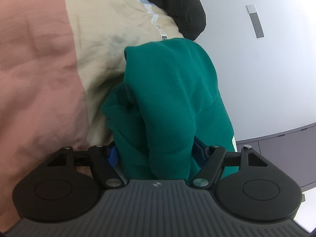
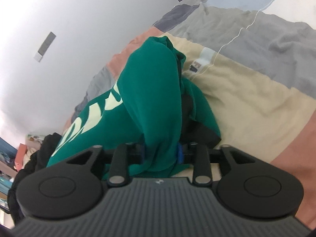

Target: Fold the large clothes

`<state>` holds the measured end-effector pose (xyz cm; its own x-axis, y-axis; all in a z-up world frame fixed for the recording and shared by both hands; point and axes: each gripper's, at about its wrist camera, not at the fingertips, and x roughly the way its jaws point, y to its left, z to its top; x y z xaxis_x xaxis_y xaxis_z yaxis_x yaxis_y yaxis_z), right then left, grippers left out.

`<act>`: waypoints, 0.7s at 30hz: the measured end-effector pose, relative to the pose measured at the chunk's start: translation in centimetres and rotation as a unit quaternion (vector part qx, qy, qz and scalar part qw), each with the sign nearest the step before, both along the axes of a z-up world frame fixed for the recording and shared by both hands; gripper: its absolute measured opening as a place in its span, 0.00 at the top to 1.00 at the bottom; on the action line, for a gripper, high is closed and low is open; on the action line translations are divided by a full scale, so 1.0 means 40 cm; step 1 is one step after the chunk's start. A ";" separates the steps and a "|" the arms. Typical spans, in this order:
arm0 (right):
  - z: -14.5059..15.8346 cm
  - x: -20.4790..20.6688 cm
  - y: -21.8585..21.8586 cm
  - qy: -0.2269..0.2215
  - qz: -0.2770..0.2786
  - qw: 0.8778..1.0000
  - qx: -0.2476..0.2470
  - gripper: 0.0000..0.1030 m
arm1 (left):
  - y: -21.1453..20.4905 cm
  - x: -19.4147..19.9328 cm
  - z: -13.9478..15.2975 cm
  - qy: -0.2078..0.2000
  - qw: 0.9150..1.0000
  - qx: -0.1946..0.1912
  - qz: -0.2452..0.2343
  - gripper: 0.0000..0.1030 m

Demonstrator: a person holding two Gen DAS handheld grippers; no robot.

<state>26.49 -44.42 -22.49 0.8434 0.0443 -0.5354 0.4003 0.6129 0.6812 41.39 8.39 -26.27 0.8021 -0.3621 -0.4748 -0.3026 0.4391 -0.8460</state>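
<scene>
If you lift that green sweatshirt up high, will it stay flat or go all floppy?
Probably floppy: the green sweatshirt already droops in soft bunched folds from the right gripper and the left gripper. It looks thick, so perhaps a little heavy. Its fuzzy-looking cloth seems unlikely to slip. It should slump onto the patchwork bedspread.

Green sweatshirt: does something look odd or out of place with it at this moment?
Yes. The green sweatshirt is bunched into thick rolls instead of lying flat, pinched in both the left claw and the right claw. A black garment also lies crumpled on the patchwork bedcover behind it.
</scene>
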 end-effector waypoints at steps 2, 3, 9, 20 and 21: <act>-0.007 -0.015 0.003 -0.002 0.009 0.999 0.050 0.19 | 0.000 0.007 -0.004 0.000 1.000 0.002 0.000 0.34; -0.015 -0.020 0.008 -0.010 0.018 0.997 0.079 0.12 | 0.000 0.008 -0.004 0.001 1.000 0.004 0.000 0.35; -0.054 0.032 0.049 -0.012 0.022 0.990 0.138 0.08 | -0.002 0.008 -0.002 0.001 1.000 0.005 0.003 0.54; -0.041 0.057 0.036 -0.122 -0.014 0.968 0.220 0.00 | -0.003 0.008 -0.004 -0.004 1.000 0.005 0.004 0.57; -0.040 0.062 0.035 -0.121 -0.014 0.968 0.220 0.00 | -0.003 0.007 -0.004 -0.005 1.000 0.005 0.005 0.57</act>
